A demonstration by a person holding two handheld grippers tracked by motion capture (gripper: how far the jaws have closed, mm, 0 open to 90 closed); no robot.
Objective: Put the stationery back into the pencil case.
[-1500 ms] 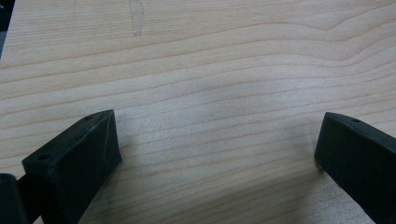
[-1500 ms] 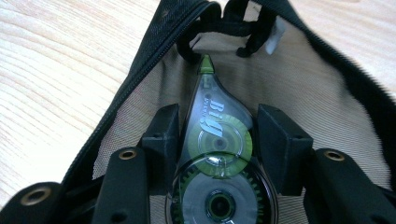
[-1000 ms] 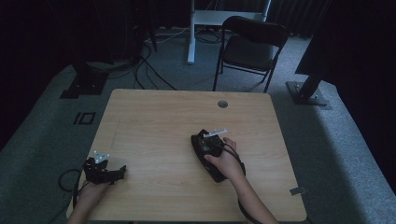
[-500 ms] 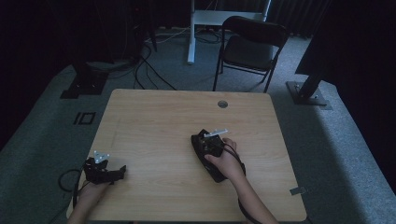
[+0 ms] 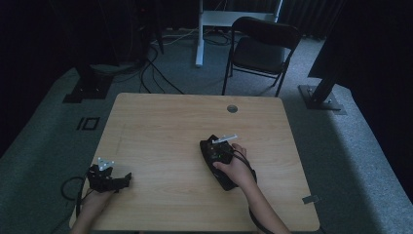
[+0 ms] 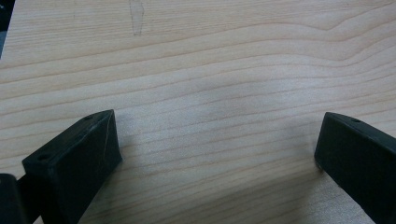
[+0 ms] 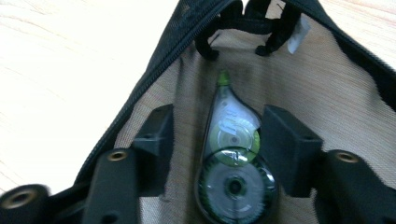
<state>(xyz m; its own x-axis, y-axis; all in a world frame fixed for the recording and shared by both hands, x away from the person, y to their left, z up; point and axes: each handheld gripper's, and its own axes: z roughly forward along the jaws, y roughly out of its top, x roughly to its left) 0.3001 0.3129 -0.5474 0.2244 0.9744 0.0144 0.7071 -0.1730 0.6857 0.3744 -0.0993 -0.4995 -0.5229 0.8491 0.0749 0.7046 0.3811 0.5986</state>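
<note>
While left gripper [image 6: 217, 154] gapes empty, right gripper [image 7: 217, 140] view reveals correction tape [image 7: 233, 163] btwn parted jaws.

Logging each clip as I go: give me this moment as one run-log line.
left gripper: open, over bare table | right gripper: jaws either side of correction tape, gap on the left, inside open mesh pouch
</note>
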